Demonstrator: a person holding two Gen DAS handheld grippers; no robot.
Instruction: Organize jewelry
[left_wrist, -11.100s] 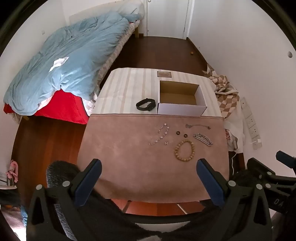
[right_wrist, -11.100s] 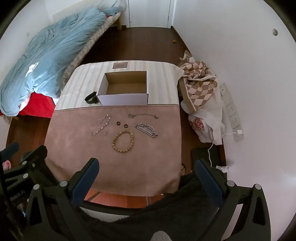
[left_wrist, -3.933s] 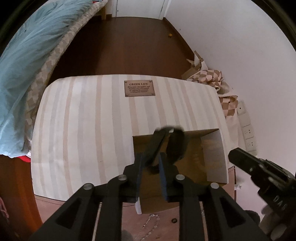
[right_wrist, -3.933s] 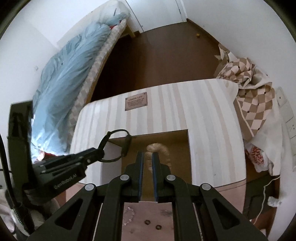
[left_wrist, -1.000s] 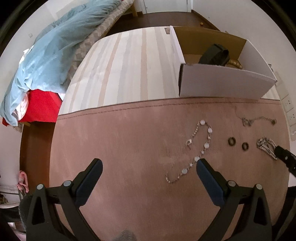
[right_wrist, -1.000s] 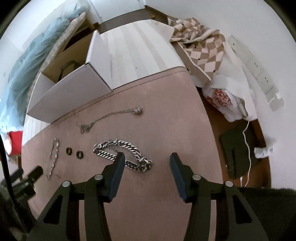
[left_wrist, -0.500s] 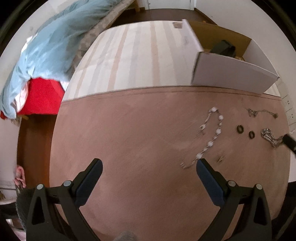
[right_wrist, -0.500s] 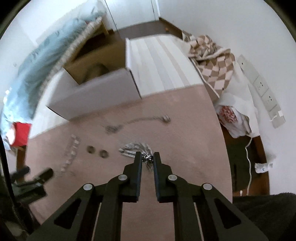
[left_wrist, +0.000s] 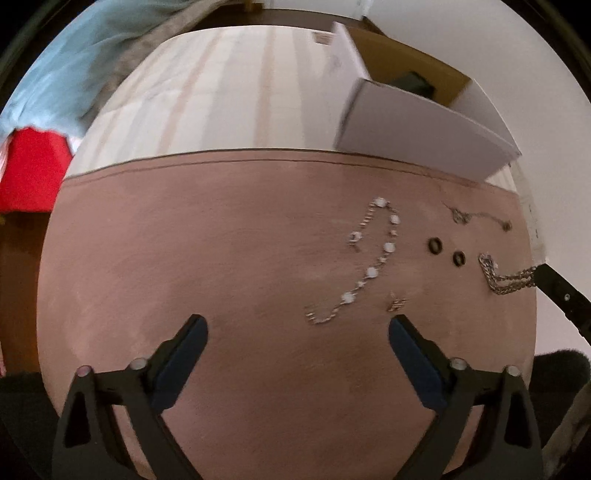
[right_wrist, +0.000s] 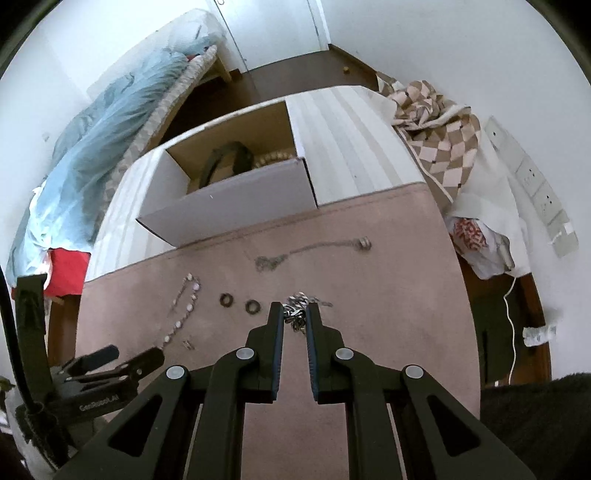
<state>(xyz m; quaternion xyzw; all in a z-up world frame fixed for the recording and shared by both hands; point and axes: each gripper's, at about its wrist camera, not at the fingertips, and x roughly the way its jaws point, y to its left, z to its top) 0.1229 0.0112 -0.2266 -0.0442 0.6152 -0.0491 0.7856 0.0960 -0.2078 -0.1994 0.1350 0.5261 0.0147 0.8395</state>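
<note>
The right tongs (right_wrist: 294, 314) have their blue-padded jaws drawn nearly together on the silver curb-link chain (right_wrist: 297, 312), whose links bunch between the tips while one end trails onto the pink mat (right_wrist: 388, 302); in the left wrist view the same chain (left_wrist: 508, 278) stretches from the mat to the dark tip at the right edge. The left tongs (left_wrist: 297, 325) stand wide apart above the mat, gripping nothing, their jaws having just been closing a little; they hover just short of the pearl-and-chain bracelet (left_wrist: 365, 266), with a tiny charm (left_wrist: 397, 303) beside the right finger. On the mat also lie two small dark rings (right_wrist: 238, 302), side by side between the bracelet and the curb chain, and a thin chain with a bead end (right_wrist: 314, 251) nearer the box. The white cardboard box (right_wrist: 229, 206) sits on the striped cloth of the bench (right_wrist: 351, 147), its near wall just behind the mat edge; inside it a black band (right_wrist: 225, 158) leans upright and a string of pale wooden beads (right_wrist: 275, 158) rests beside it. White lettering on the left tool's body (right_wrist: 99, 400) reads roughly "GenRobot.AI", though blurred. A small plaque on the cloth (left_wrist: 321, 37) is too blurred to read.
</note>
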